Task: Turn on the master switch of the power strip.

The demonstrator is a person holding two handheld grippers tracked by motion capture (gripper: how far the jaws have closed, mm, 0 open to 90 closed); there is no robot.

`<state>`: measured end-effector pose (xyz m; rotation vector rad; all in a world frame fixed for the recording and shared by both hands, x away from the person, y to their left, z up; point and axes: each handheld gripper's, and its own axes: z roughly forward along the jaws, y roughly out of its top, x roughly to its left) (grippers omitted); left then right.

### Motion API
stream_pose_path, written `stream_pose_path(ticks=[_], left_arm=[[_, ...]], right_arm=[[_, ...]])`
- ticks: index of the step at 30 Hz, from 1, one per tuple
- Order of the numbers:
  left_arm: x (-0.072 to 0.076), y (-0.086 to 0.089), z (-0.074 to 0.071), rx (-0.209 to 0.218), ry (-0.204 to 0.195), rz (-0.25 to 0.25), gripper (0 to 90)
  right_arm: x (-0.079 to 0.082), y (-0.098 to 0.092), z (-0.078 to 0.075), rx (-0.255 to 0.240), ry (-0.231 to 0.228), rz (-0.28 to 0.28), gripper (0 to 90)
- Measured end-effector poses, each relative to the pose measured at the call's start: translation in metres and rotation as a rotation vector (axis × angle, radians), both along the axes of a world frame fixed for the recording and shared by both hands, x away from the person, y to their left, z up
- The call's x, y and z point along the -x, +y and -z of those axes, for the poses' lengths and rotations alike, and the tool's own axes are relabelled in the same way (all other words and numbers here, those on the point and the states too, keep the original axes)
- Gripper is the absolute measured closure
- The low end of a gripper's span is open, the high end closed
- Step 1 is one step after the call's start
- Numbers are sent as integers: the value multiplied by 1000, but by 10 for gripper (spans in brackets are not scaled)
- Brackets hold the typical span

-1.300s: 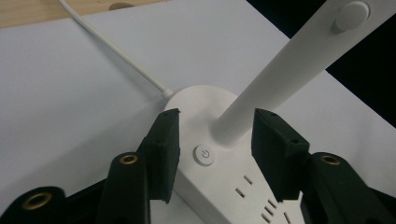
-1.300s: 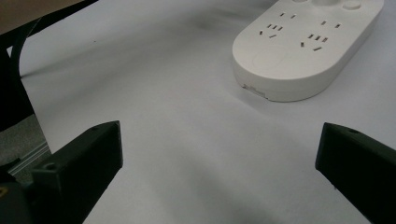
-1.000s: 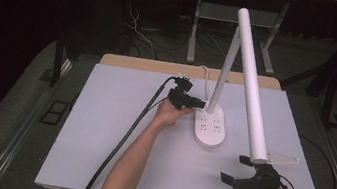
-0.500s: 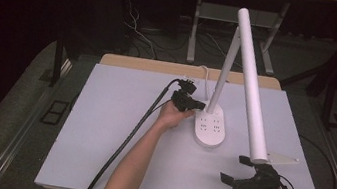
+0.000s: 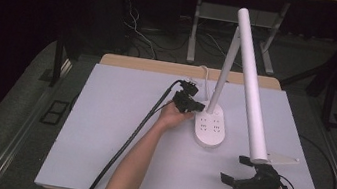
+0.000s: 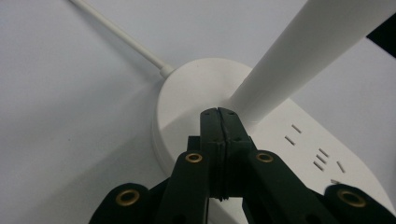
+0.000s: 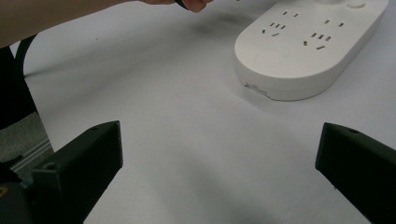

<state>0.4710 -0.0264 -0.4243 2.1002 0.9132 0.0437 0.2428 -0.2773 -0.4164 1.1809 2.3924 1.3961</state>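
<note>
A pale grey-white table top (image 5: 115, 132) takes up the lower middle of the high view, with a strip of light wood along its far edge. Around it the room is dark: grey floor on both sides, a tangle of cables (image 5: 136, 29) on the floor in the upper middle, and the metal legs of another table (image 5: 195, 33) beyond.

Right of centre on the surface stands a white desk lamp whose oval base (image 5: 210, 126) carries rows of socket slots. A slim stem (image 5: 224, 70) rises from the base's far end, and a long white tube head (image 5: 252, 81) slants from the top of the frame down to the lower right. A white cord (image 6: 121, 35) leaves the base toward the upper left of the left gripper view.

The left gripper (image 5: 192, 105) sits just left of the stem's foot, its black cable (image 5: 135, 135) trailing to the bottom edge. In the left gripper view its jaws are pressed together with nothing between them, their tips at the base right beside the stem (image 6: 299, 56).

The right gripper (image 5: 236, 169) hovers at the lower right, under the tube's low end, jaws spread wide. The right gripper view shows bare table between them and the base (image 7: 303, 51) at upper right.
</note>
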Motion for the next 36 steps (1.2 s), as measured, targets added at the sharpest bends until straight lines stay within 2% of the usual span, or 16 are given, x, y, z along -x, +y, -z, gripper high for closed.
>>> stream_pose_path(ticks=[2,4,8,13,16,18,21,26,34,36], left_arm=[[0,-1,-1,-21,-3,3,895],[-1,-3,-2,-14,11,-3,896],[-2,-6,-3,-47,12,33,899],[-2,-5,-2,-50,10,37,900],[-2,-7,-2,-42,24,19,900],[-4,-6,-3,-43,50,12,900],[-4,-5,-2,-46,61,9,900],[-7,-2,-1,-19,96,1,900],[-5,-4,-1,-35,76,0,900],[-4,-3,1,-16,70,-11,900]], right_arm=[[0,0,0,0,-2,1,2],[1,0,-1,0,-7,2,2],[0,-2,-1,0,-9,5,2],[2,-3,-2,-2,-12,7,2],[2,-3,-2,-2,-13,5,2],[2,-2,-2,0,-15,2,2],[3,-1,-3,-2,-16,2,2],[4,-2,-4,-3,-19,4,2],[4,-2,-4,-3,-23,6,2],[5,-2,-3,-3,-18,7,2]])
